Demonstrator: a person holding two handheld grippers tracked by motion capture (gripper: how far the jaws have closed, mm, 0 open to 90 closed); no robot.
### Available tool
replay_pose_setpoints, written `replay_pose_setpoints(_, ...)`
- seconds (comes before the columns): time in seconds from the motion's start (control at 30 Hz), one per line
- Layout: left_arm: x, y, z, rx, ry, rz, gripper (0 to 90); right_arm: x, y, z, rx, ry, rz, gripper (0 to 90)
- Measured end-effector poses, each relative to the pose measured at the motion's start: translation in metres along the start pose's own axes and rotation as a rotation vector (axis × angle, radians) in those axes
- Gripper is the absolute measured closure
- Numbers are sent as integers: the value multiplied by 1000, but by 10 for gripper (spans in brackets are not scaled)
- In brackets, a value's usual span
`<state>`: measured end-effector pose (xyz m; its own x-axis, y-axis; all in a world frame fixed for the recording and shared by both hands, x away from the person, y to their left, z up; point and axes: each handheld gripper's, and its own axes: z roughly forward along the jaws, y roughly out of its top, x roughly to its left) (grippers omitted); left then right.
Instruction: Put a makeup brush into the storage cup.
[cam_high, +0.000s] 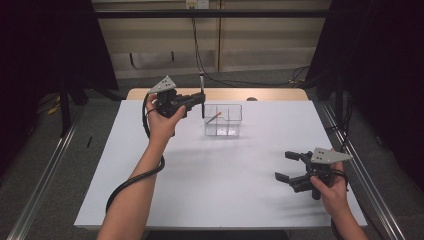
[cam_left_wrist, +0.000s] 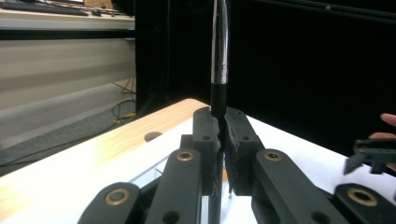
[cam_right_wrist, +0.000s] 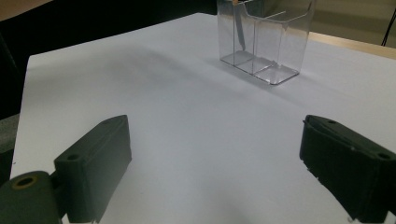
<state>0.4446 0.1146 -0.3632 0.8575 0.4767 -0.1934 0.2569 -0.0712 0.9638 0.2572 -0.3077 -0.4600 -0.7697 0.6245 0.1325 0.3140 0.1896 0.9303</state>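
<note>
**High view: left gripper clamps a pen upright beside the clear organizer**

The left gripper is clenched on a pen with a black and chrome barrel, which stands upright and sticks out above the jaws. In the left gripper view the two black jaws press together on the pen's dark lower section, and the chrome part rises beyond them. Just to the right of that gripper stands a clear plastic organizer on the white table; a thin pencil-like stick leans inside its left compartment. The right gripper rests low near the table's right edge, well apart from the organizer, jaws spread wide with nothing between them.
</note>
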Motion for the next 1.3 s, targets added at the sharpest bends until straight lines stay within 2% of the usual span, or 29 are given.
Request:
replay_pose_setpoints(0.2, 6, 5, 9, 8, 27, 12, 840, 0, 0, 0, 2, 0, -2, 82)
replay_pose_setpoints(0.6, 12, -3, 26, 18, 64, -4, 839, 0, -1, -1, -4, 2, -1, 82)
replay_pose_setpoints(0.83, 15, -9, 31, 18, 72, -17, 839, 1, 0, -2, -7, 5, -3, 82)
replay_pose_setpoints(1.17, 19, -13, 35, 27, 91, -7, 839, 1, -1, -2, -7, 4, -4, 82)
replay_pose_setpoints(1.3, 18, -13, 37, 25, 86, -4, 839, 1, 0, -3, -12, 6, -3, 82)
